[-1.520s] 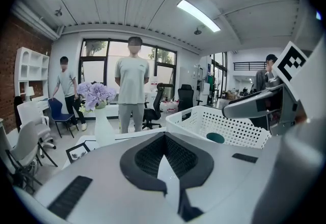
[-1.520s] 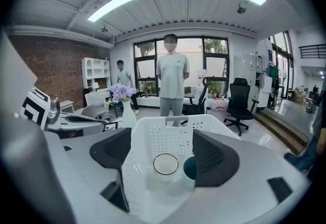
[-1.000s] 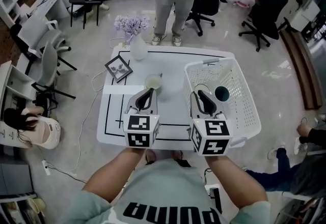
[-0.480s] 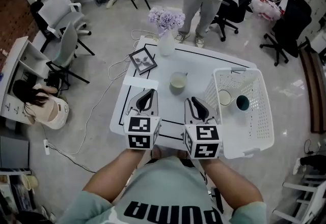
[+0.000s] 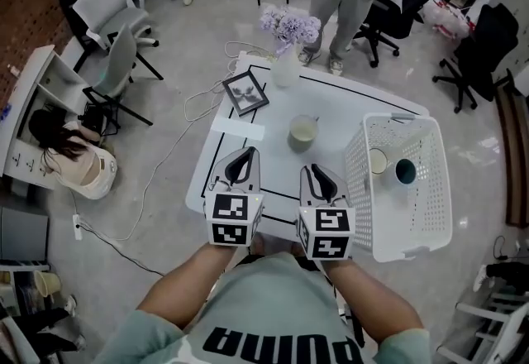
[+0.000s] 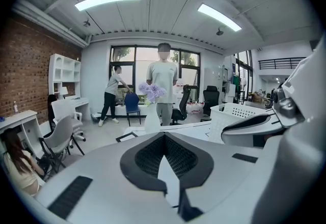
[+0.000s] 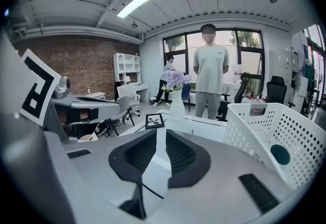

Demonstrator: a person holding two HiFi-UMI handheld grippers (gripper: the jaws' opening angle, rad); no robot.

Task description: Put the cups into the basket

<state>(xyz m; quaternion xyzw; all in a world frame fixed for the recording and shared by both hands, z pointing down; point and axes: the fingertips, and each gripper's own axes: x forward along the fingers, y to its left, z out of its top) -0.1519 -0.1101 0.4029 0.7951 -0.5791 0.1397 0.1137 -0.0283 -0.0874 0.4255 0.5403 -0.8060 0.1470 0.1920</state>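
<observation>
The right gripper (image 7: 160, 134), its jaws a narrow slit apart with nothing between them, has been drawn back out of the white perforated plastic basket (image 5: 417, 222) to the near edge of the white table (image 5: 347, 102). There the left gripper (image 6: 164, 135) is held beside it, jaws met at the tips and empty. A cream cup (image 5: 378, 160) and a dark teal cup (image 5: 405, 171) are left side by side in the basket, so only the pale greenish cup (image 5: 302, 132) on the table near the basket is judged still to be fetched.
</observation>
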